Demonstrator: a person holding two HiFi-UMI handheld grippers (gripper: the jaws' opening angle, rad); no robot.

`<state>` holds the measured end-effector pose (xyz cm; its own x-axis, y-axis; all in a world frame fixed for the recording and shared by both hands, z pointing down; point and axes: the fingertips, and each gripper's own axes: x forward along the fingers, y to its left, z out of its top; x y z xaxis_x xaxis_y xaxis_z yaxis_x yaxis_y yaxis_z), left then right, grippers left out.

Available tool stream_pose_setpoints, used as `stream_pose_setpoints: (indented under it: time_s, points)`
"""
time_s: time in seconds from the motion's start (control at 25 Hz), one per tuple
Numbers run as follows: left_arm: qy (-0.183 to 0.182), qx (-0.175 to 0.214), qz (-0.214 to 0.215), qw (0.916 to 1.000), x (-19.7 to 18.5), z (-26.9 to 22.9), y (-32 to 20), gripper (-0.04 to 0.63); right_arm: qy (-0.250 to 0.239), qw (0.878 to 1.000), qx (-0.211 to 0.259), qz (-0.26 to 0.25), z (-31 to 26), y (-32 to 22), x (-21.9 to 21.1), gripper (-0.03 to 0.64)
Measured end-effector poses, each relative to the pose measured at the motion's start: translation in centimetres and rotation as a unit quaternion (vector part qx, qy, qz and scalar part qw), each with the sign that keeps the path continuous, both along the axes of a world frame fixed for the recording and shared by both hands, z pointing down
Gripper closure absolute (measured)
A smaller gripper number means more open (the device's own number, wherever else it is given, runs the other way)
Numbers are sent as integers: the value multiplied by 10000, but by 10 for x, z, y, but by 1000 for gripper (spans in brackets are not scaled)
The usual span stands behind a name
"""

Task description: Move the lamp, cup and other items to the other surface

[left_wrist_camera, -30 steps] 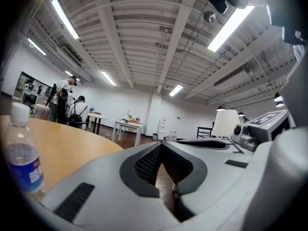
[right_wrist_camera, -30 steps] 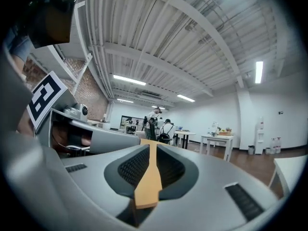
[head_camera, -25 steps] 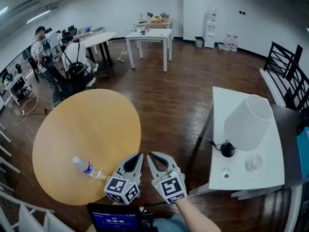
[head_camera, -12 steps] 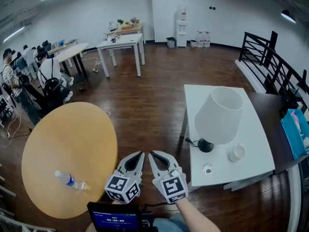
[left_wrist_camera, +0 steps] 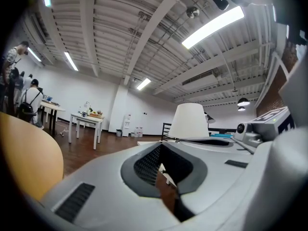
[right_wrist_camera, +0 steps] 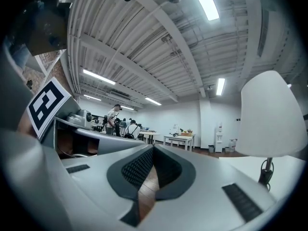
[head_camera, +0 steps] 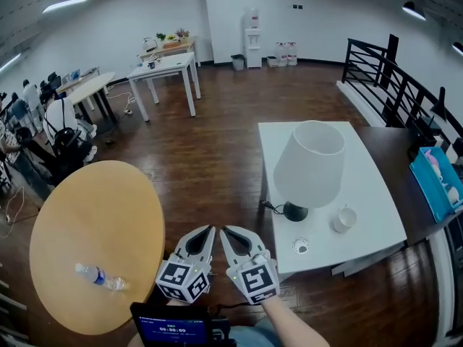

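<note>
Head view shows the left gripper [head_camera: 209,230] and the right gripper [head_camera: 223,230] side by side, both shut tight with nothing in them. The lamp [head_camera: 309,166] and cup [head_camera: 344,219] stand on the white table [head_camera: 376,186] at the right. A bottle [head_camera: 98,276] lies on the round table [head_camera: 94,215]

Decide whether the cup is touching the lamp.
Apart. The head view shows bare table between the cup and the lamp base.

L gripper [head_camera: 208,231] + R gripper [head_camera: 226,231]: grey curved shells | pads [left_wrist_camera: 146,163]: blk, ribbed | cubes [head_camera: 183,283]: b&w sq markers
</note>
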<state>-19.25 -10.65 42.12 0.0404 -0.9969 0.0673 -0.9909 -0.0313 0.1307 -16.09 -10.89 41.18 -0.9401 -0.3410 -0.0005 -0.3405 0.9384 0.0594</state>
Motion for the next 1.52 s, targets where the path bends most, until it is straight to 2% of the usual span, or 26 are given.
stream_pose_setpoints:
  time_s: [0.32,0.36,0.52,0.6,0.68,1.04,1.2,1.24,1.48,1.52]
  points:
    - [-40,68,262,9996,33,2,-16,586,0,9997,-59,256,5,-14,32,614]
    - [-45,81,305,9995,38,3,-20,586,-21,9993,-76,361,7,-17,39,583]
    - [-179,91,668,9976,74,8,-40,584,-163,9949,-167,980,14,-40,80,583]
    - [-251,117,888,9957,97,7,-50,583,-217,9910,-255,1297,16,-52,105,568]
    - [-251,121,1080,9938,118,7,-60,581,-236,9872,-320,1545,19,-63,128,439]
    - [-204,181,1951,9804,213,15,-100,567,-114,9655,-284,2585,34,-103,234,434]
    - [-162,118,2113,9772,239,24,-116,552,-36,9557,-468,2905,48,-122,270,427]
    - [-146,102,2143,9766,245,26,-121,552,-11,9531,-492,2985,52,-127,279,402]
    - [-88,-43,2276,9737,274,40,-149,552,202,9380,-637,3400,86,-168,329,396]
    - [-84,-65,2293,9733,278,43,-152,552,254,9354,-697,3457,94,-176,337,375]
